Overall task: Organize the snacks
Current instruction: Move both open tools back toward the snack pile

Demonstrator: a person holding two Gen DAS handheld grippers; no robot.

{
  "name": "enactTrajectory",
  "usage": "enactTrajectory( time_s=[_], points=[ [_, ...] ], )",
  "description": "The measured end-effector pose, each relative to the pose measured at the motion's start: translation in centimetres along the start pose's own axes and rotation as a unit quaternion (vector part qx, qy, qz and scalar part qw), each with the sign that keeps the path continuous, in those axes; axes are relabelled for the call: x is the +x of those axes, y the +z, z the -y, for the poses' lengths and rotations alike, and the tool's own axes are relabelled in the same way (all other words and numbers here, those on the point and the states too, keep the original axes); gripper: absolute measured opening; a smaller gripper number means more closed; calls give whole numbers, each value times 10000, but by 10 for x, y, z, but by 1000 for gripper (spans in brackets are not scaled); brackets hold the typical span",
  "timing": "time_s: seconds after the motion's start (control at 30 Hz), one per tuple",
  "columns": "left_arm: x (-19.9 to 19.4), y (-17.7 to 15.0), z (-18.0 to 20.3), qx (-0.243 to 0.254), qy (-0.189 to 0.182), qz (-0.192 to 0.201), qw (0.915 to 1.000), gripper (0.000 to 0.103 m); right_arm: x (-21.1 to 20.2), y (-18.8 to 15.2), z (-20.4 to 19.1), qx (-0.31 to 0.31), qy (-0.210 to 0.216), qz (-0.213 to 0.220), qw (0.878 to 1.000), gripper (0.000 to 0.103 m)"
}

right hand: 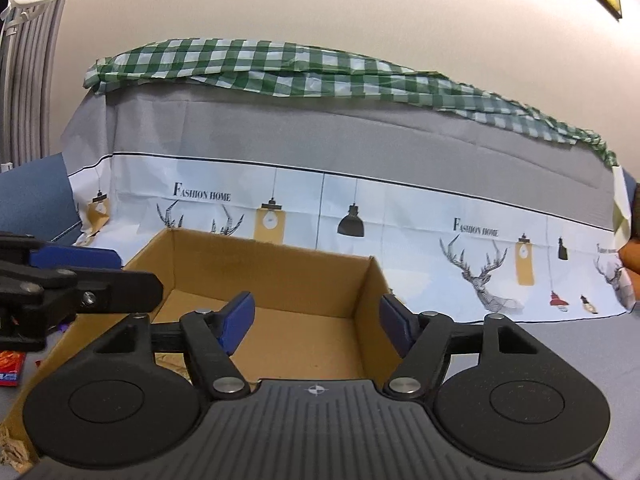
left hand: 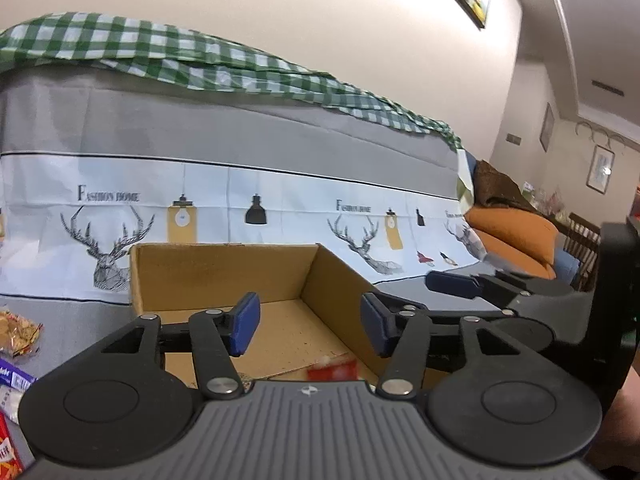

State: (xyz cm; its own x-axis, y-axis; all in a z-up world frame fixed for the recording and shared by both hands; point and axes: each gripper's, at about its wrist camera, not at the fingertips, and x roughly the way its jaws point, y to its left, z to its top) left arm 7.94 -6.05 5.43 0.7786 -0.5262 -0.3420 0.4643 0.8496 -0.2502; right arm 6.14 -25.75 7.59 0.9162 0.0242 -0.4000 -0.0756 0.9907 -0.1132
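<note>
An open cardboard box (left hand: 224, 272) stands on the grey surface; it also shows in the right wrist view (right hand: 272, 280). My left gripper (left hand: 310, 326) is open and empty, held over the box's near part. A blurred red snack packet (left hand: 332, 370) lies inside the box below it. My right gripper (right hand: 318, 326) is open and empty over the box's right side. Several snack packets (left hand: 18, 332) lie left of the box. A red packet (right hand: 10, 366) shows at the left edge of the right wrist view.
A sofa covered with a grey and white deer-print cloth (left hand: 248, 208) and a green checked cloth (left hand: 180, 56) rises right behind the box. Orange cushions (left hand: 516, 236) lie at the right. The other gripper (left hand: 500, 284) reaches in from the right in the left wrist view.
</note>
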Motion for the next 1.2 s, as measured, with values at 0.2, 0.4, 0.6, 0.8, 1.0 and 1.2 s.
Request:
enactTrajectory(
  time_s=[0.2, 0.4, 0.6, 0.8, 1.0, 1.2],
  points=[
    [-5, 2, -11, -192, 61, 133, 9997, 61, 3, -1, -4, -16, -103, -73, 9999, 72],
    [-15, 2, -16, -76, 229, 258, 9994, 61, 2, 0, -18, -216, -273, 43, 9994, 70],
    [-21, 0, -27, -62, 159, -112, 9998, 61, 1, 2, -28, -128, -215, 50, 9997, 49],
    [-38, -2, -54, -391, 19, -428, 9983, 34, -1, 9, -44, 51, 87, -4, 9999, 20],
    [-55, 0, -116, -1293, -59, -1170, 9847, 32, -7, 18, -71, 292, 400, -25, 9988, 20],
    [-76, -16, -183, -2133, 1220, -1436, 9586, 32, -9, 21, -105, 406, 868, 5, 9954, 20]
  ],
)
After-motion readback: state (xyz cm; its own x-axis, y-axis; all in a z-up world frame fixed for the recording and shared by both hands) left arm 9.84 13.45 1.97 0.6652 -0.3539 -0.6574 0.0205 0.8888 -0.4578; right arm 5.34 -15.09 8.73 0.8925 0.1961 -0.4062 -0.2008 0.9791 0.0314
